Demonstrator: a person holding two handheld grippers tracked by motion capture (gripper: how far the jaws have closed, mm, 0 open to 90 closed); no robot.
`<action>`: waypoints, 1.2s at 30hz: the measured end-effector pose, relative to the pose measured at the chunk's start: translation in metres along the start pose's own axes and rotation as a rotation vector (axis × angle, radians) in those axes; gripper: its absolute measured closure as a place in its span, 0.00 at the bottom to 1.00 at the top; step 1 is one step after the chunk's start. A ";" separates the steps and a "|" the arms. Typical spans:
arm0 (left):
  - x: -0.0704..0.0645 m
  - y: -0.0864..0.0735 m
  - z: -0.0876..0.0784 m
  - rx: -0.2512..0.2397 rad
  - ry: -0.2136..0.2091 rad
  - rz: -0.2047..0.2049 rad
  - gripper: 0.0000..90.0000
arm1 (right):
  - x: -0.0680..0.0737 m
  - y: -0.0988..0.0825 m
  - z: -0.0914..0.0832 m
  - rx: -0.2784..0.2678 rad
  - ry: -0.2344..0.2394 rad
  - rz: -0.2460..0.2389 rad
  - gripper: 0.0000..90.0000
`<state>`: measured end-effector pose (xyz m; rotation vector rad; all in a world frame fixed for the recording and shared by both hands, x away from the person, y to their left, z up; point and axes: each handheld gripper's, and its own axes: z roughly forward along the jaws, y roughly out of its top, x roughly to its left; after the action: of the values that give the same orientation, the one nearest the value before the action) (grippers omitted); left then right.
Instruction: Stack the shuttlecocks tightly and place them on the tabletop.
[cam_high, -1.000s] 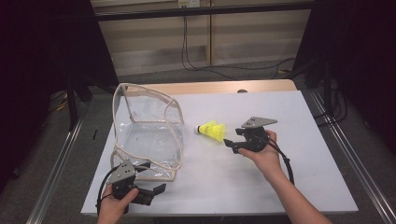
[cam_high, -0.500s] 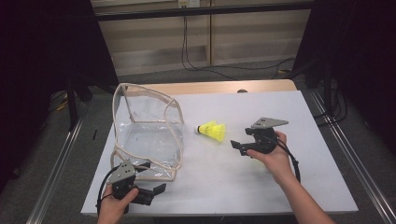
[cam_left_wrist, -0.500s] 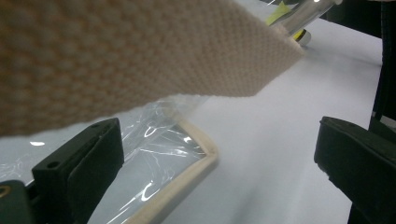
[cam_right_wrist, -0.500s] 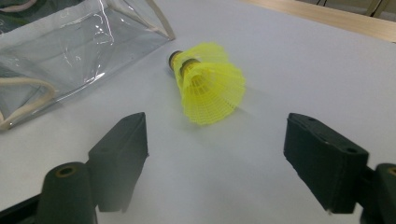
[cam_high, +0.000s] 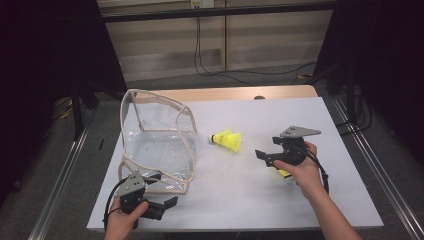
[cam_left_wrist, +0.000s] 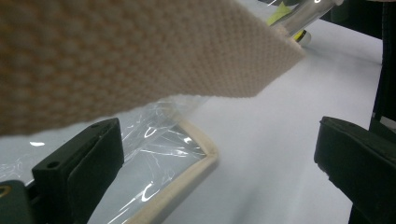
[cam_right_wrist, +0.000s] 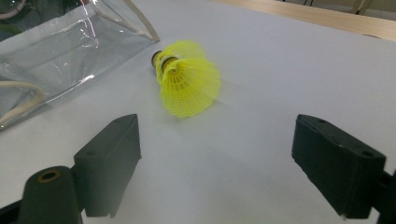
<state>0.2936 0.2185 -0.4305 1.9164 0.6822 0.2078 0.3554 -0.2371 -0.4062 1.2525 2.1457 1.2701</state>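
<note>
Right gripper (cam_high: 261, 156), centre-right in the high view, points left at the yellow shuttlecock (cam_high: 227, 140) on the table (cam_high: 260, 200); jaws just opened wide, nothing between. Left gripper (cam_high: 167, 204), lower left, held level beside the clear bag (cam_high: 155, 142), jaws wide, empty.

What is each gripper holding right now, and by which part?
Nothing. The right gripper has open jaws short of the shuttlecock; the left gripper is open beside the clear bag.

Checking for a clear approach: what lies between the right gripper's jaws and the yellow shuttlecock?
Nothing: in the right gripper view, bare white table runs from the open right gripper to the shuttlecock.
</note>
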 end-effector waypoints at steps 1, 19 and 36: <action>0.000 0.000 0.000 0.000 0.000 0.000 0.02 | -0.001 -0.001 0.000 0.001 0.001 0.002 0.17; 0.000 0.000 0.000 0.005 0.001 0.003 0.02 | -0.003 -0.014 -0.005 0.019 0.006 -0.005 0.13; -0.001 0.000 0.000 -0.001 0.010 -0.001 0.02 | -0.008 -0.018 -0.021 -0.001 -0.003 -0.010 0.11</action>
<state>0.2928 0.2177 -0.4304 1.9152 0.6891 0.2169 0.3369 -0.2588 -0.4112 1.2403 2.1470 1.2643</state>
